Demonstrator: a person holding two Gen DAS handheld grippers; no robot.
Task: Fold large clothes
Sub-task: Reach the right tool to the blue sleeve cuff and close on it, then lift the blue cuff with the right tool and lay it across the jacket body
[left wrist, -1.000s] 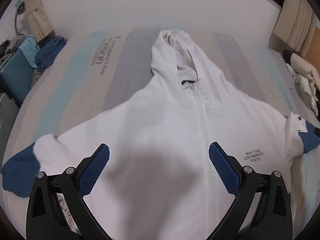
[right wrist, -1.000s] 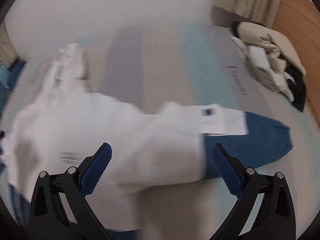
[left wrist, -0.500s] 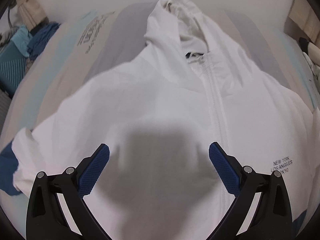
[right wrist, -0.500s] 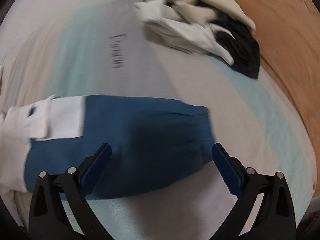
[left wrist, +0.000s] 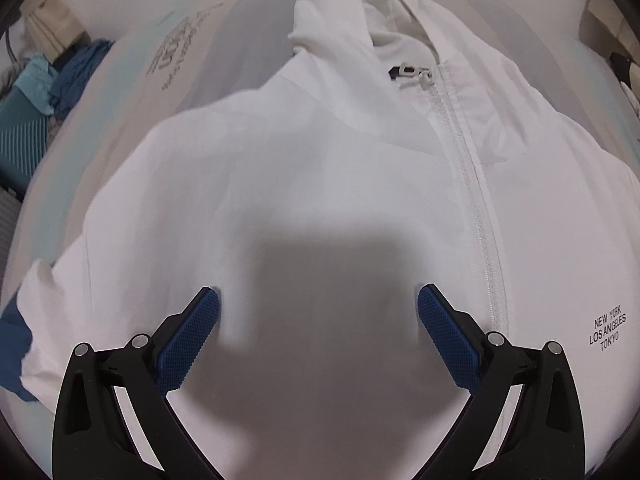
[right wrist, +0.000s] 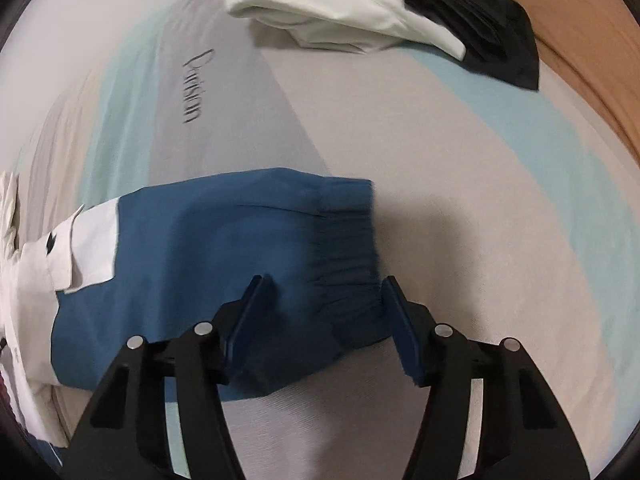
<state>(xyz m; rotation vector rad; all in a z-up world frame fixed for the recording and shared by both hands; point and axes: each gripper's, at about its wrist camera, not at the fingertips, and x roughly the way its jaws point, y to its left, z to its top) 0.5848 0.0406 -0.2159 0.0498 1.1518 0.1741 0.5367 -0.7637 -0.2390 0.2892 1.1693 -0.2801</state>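
Note:
A white zip hooded jacket (left wrist: pixel 320 168) lies face up on the bed, hood at the far end. Its sleeves end in blue. My left gripper (left wrist: pixel 318 306) is open and empty, low over the jacket's chest, left of the zip (left wrist: pixel 476 208). In the right wrist view the blue sleeve end (right wrist: pixel 224 248) lies flat on the bed sheet. My right gripper (right wrist: pixel 326 292) is partly closed around the gathered cuff (right wrist: pixel 348 240), one finger on each side of it; the pads do not look clamped.
A pile of cream and black clothes (right wrist: pixel 384 12) lies at the far right of the bed, beside a wooden surface (right wrist: pixel 592 64). A teal suitcase (left wrist: pixel 20 140) and blue clothes (left wrist: pixel 76 76) sit off the bed's left side. The striped sheet (right wrist: pixel 480 140) extends around the jacket.
My left gripper has moved closer and lower over the jacket's chest. My right gripper has come down onto the blue cuff and its fingers have narrowed around it.

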